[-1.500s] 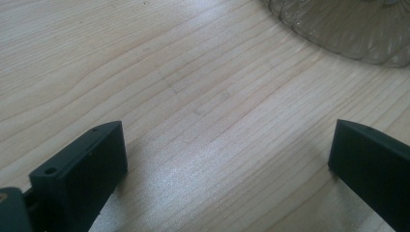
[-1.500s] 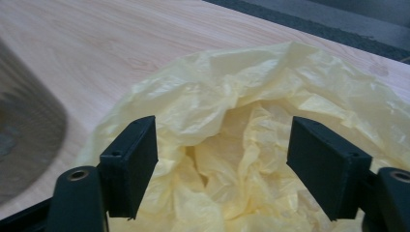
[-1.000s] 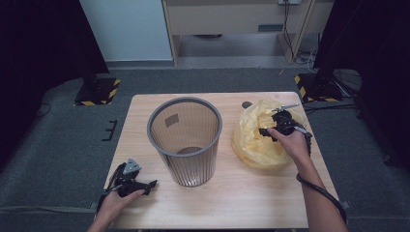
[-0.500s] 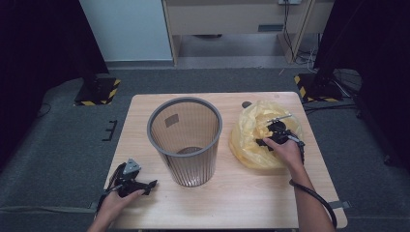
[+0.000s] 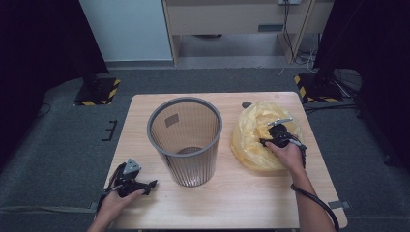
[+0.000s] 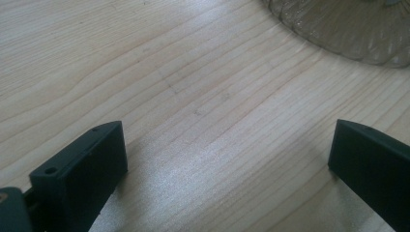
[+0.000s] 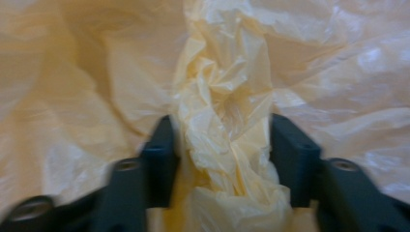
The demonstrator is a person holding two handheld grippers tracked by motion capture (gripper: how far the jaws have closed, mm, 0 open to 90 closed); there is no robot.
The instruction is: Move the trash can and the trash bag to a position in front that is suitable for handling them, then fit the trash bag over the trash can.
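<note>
My right gripper (image 7: pixel 222 159) has just been closing, bunching a fold of bag (image 5: pixel 251 140) between its jaws — left gripper (image 6: pixel 227 164) open, idle; bin (image 5: pixel 184 140) not yet lined.

We take the wire basket (image 5: pixel 184 140) as our landmark: it stands upright near the middle of the wooden table (image 5: pixel 232 203) and blocks any straight path across from one side to the other. To its right, the crumpled yellow plastic bag (image 5: pixel 254 140) takes up most of the tabletop, leaving only a narrow lane of bare wood between bag and basket. In front of the basket, along the near edge, we see an open strip of table. To its left we have bare wood as well, and in the left gripper view the boards by the basket's foot (image 6: pixel 348 29) lie clear. Behind the basket another bare strip runs to the far edge.
</note>
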